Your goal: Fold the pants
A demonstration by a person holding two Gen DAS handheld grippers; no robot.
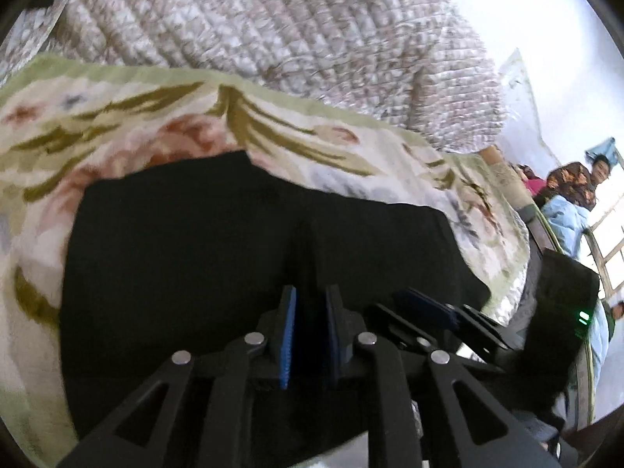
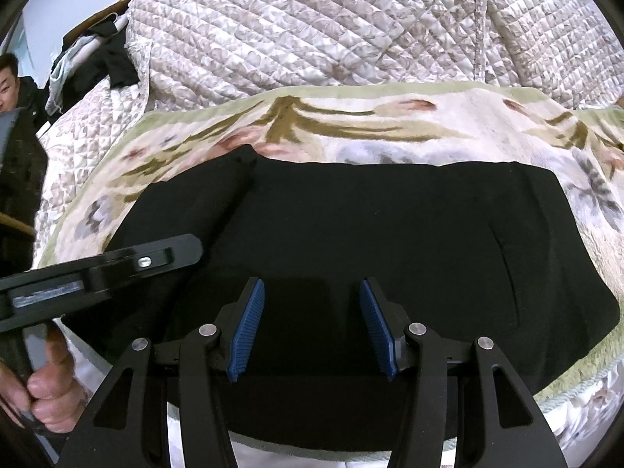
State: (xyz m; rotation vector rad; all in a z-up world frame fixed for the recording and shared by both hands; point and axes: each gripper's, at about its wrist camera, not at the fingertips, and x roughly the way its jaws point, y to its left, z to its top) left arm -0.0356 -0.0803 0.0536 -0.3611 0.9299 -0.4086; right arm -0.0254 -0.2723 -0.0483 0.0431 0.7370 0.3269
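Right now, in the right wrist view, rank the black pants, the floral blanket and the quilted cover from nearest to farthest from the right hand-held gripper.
1. Black pants: directly under and ahead of the right hand-held gripper.
2. Floral blanket: beneath the pants, showing beyond their far edge.
3. Quilted cover: farthest, at the top behind the blanket.

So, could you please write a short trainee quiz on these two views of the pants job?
1. True or false: the right hand-held gripper stands open.
2. What do the black pants lie on? A) floral blanket B) bare floor C) wooden chair
3. What colour are the pads of that hand-held gripper?

Key: 1 true; 2 A, the floral blanket; 3 blue.
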